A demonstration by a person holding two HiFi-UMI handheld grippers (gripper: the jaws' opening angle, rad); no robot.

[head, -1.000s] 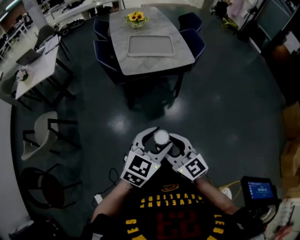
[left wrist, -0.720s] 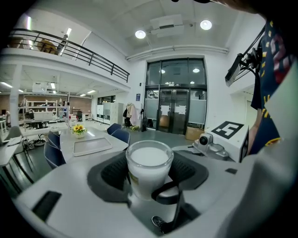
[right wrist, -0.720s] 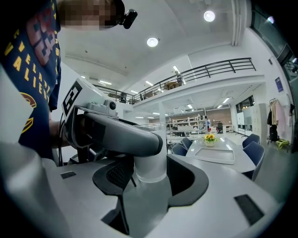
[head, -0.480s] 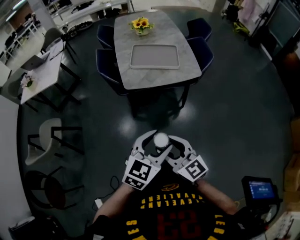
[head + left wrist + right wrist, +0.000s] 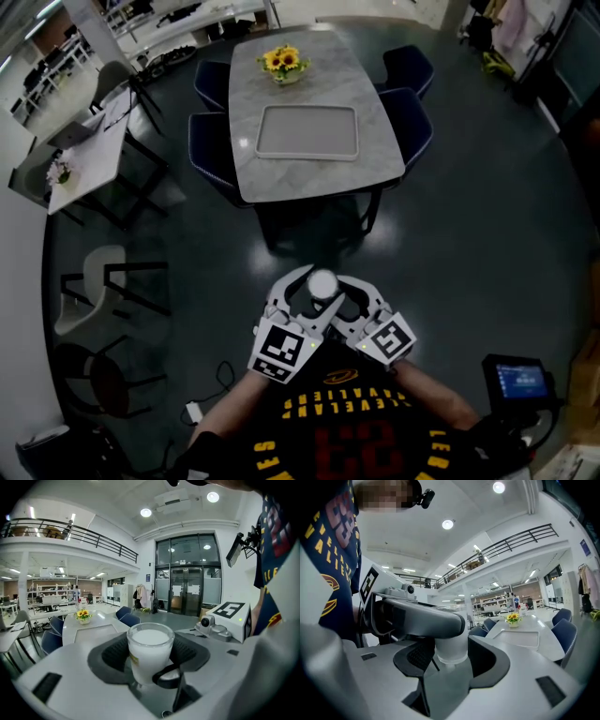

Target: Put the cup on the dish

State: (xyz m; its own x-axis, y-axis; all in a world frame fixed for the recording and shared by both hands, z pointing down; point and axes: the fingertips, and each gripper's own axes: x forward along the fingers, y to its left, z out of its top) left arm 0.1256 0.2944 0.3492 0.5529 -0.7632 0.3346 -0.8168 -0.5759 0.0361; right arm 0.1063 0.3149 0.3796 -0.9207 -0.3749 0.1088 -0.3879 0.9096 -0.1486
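1. A grey dining table [image 5: 379, 150] stands at upper centre, with a vase of sunflowers [image 5: 285, 63] at its far end.
2. Dark blue chairs [image 5: 411, 120] flank it.
3. A white desk [image 5: 89, 141] sits upper left.
4. A lit tablet [image 5: 517, 380] shows at lower right.

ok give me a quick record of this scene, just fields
cup: clear, white inside, carried above the floor
left hand-held gripper: jaws closed on the cup
right hand-held gripper: jaws on the cup too
table: grey, ahead, not reached yet
tray: on the table
flowers: yellow, at the table's far end
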